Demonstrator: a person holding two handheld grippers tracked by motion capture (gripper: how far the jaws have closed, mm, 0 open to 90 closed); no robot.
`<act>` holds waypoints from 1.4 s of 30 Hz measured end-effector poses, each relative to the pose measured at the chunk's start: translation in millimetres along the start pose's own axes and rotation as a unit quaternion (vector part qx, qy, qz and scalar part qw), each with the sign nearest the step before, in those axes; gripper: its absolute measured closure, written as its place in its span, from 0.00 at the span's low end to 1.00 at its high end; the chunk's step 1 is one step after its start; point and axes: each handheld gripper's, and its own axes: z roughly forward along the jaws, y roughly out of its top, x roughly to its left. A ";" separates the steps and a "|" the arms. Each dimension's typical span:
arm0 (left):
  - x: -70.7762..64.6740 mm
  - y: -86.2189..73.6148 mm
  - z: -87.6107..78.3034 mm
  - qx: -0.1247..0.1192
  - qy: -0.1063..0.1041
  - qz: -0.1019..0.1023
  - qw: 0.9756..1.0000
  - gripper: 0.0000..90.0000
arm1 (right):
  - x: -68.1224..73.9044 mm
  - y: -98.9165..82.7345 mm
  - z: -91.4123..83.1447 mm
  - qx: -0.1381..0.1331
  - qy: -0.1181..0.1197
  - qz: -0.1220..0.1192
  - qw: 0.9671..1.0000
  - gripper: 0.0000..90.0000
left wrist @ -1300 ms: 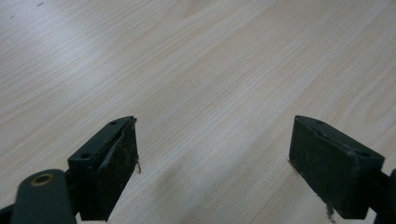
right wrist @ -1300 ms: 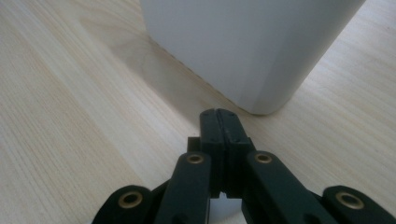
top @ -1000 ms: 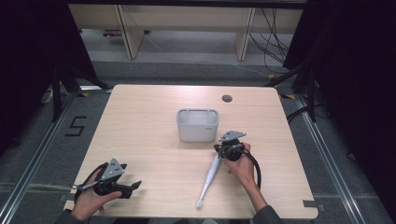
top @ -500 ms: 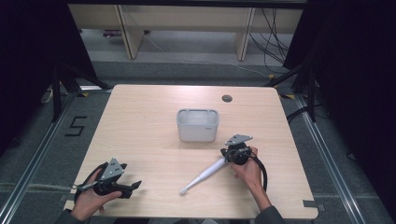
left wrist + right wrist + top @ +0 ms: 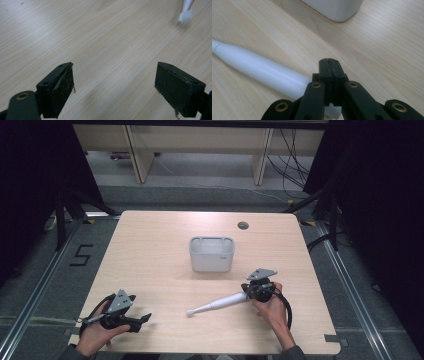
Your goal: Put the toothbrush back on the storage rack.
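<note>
A white electric toothbrush (image 5: 220, 303) lies on the wooden table (image 5: 150, 250), its brush head pointing left. My right gripper (image 5: 250, 289) sits at the handle's right end with its jaws shut on each other and nothing between them. In the right gripper view the handle (image 5: 262, 70) runs from the left under the shut right gripper (image 5: 328, 61). My left gripper (image 5: 144, 319) rests near the front left corner, open and holding nothing. The left gripper view has its jaws wide apart around the left gripper (image 5: 113, 82), with the brush head (image 5: 186, 15) far off at the top right.
A white open-topped box (image 5: 211, 255) stands mid-table, just beyond the right gripper, and its corner (image 5: 334, 10) looms ahead in the right gripper view. A round cable hole (image 5: 243, 225) sits near the far edge. Dark floor surrounds the table.
The toothbrush has swung round: its head went from pointing at the front edge to pointing left. My right gripper shifted right and a little nearer the front. The left gripper stayed put.
</note>
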 end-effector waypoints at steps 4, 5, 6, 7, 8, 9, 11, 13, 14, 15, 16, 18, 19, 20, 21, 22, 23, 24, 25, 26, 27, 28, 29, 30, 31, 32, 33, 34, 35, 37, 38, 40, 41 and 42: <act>0.0 0.5 0.0 -0.002 0.000 -0.001 1.000 0.17 | 0.6 -3.1 -6.7 0.008 0.001 -0.008 1.000 1.00; 0.1 0.5 -0.4 0.001 0.003 0.001 1.000 0.17 | 0.8 -3.9 -8.2 0.008 0.002 -0.008 1.000 1.00; 0.1 0.5 -0.4 0.001 0.003 0.001 1.000 0.17 | 1.8 -5.0 -9.6 0.009 0.003 0.002 1.000 1.00; 0.3 0.6 -0.5 0.002 0.003 0.002 1.000 0.17 | 1.4 -5.6 -10.1 0.009 0.004 -0.006 1.000 1.00; 0.1 0.5 -0.1 -0.001 0.000 -0.001 1.000 0.17 | 2.2 -6.9 -11.0 0.008 0.002 -0.002 1.000 1.00; 0.2 0.4 0.1 -0.001 0.000 0.000 1.000 0.17 | 4.4 -7.6 -12.9 0.015 0.007 0.013 1.000 1.00; -0.2 0.4 -0.1 -0.001 0.000 0.000 1.000 0.17 | 5.7 -9.6 -13.9 0.016 0.007 0.009 1.000 1.00; 0.2 0.6 -0.4 -0.001 0.002 0.003 1.000 0.17 | 5.2 -11.4 -14.8 0.010 0.005 -0.006 1.000 1.00; -0.1 0.5 -0.6 -0.001 0.001 0.002 1.000 0.17 | 5.8 -11.8 -15.8 0.009 0.006 -0.007 1.000 1.00; 0.3 0.4 -0.4 0.001 0.003 0.003 1.000 0.17 | 6.5 -12.2 -17.0 0.008 0.006 -0.007 1.000 1.00; 0.2 0.4 -0.5 0.001 0.003 0.004 1.000 0.17 | 8.5 -12.6 -18.5 0.012 0.007 0.006 1.000 1.00; 0.3 0.6 -0.5 0.001 0.002 0.004 1.000 0.17 | 9.5 -14.0 -19.8 0.007 0.009 -0.004 1.000 1.00; -0.2 0.4 -0.2 0.000 0.002 0.001 1.000 0.17 | 11.2 -14.6 -20.5 0.013 0.010 0.004 1.000 1.00; -0.3 0.2 0.4 -0.004 -0.002 -0.002 1.000 0.17 | 11.9 -15.3 -20.8 0.013 0.011 0.000 1.000 1.00; -0.3 0.3 0.1 -0.003 0.001 -0.001 1.000 0.17 | 12.6 -15.8 -20.8 0.010 0.012 -0.003 1.000 1.00; 0.1 0.5 -0.4 0.001 0.003 0.002 1.000 0.17 | 13.6 -16.4 -20.6 0.011 0.016 -0.005 1.000 0.99; 0.2 0.7 -0.3 0.001 0.003 0.002 1.000 0.17 | 14.4 -16.5 -21.7 0.012 0.014 -0.006 1.000 0.99; 0.1 0.6 -0.4 0.001 0.004 0.001 1.000 0.17 | 15.5 -17.0 -21.9 0.009 0.016 -0.006 1.000 0.99; -0.4 0.5 -0.3 -0.001 0.002 -0.001 1.000 0.17 | 15.8 -17.0 -22.7 0.009 0.016 -0.014 1.000 0.99; 0.1 0.4 -0.5 0.001 0.003 0.003 1.000 0.17 | 18.4 -17.7 -23.6 0.011 0.015 0.001 1.000 0.99; 0.1 0.5 -0.4 0.001 0.003 0.003 1.000 0.17 | 18.5 -17.8 -24.7 0.014 0.016 -0.001 1.000 0.99; 0.3 0.5 -0.5 0.001 0.003 0.003 1.000 0.17 | 19.3 -18.3 -25.1 0.010 0.018 -0.001 1.000 0.99; 0.1 0.6 -0.4 0.000 0.004 0.000 1.000 0.17 | 18.7 -18.8 -25.8 0.007 0.016 -0.015 1.000 0.99; 0.2 0.5 -0.5 0.001 0.004 0.000 1.000 0.17 | 21.6 -19.6 -26.4 0.014 0.022 0.003 1.000 0.99; 0.0 0.4 -0.5 0.001 0.004 0.000 1.000 0.17 | 21.1 -19.9 -26.9 0.012 0.019 -0.006 1.000 0.99; 0.2 0.5 -0.5 0.000 0.004 0.001 1.000 0.17 | 22.4 -20.6 -27.0 0.011 0.021 -0.006 1.000 0.99; 0.5 0.2 0.5 -0.004 0.003 -0.001 1.000 0.17 | 23.4 -21.0 -27.6 0.016 0.021 -0.004 1.000 0.99; 0.1 0.5 -0.7 0.000 0.004 0.000 1.000 0.17 | 23.0 -21.0 -27.5 0.016 0.024 -0.012 1.000 0.99; 0.0 0.4 -0.4 0.000 0.004 -0.001 1.000 0.17 | 24.5 -22.1 -26.9 0.006 0.020 -0.010 1.000 0.99; 0.2 0.6 -0.5 0.001 0.004 0.000 1.000 0.17 | 26.0 -22.3 -29.2 0.017 0.022 -0.007 1.000 0.98; 0.0 0.4 -0.4 0.000 0.004 -0.003 1.000 0.17 | 26.8 -22.7 -29.7 0.018 0.024 -0.005 1.000 0.98; -0.4 0.0 -0.4 -0.003 0.003 -0.005 1.000 0.17 | 29.3 -23.5 -30.8 0.021 0.028 -0.005 0.999 0.98; -0.3 0.3 -0.4 -0.002 0.003 -0.004 1.000 0.17 | 29.4 -24.3 -30.4 0.019 0.024 -0.011 0.999 0.98; 0.3 0.4 -0.7 0.001 0.004 0.000 1.000 0.17 | 30.3 -25.3 -29.1 0.012 0.024 -0.018 0.999 0.98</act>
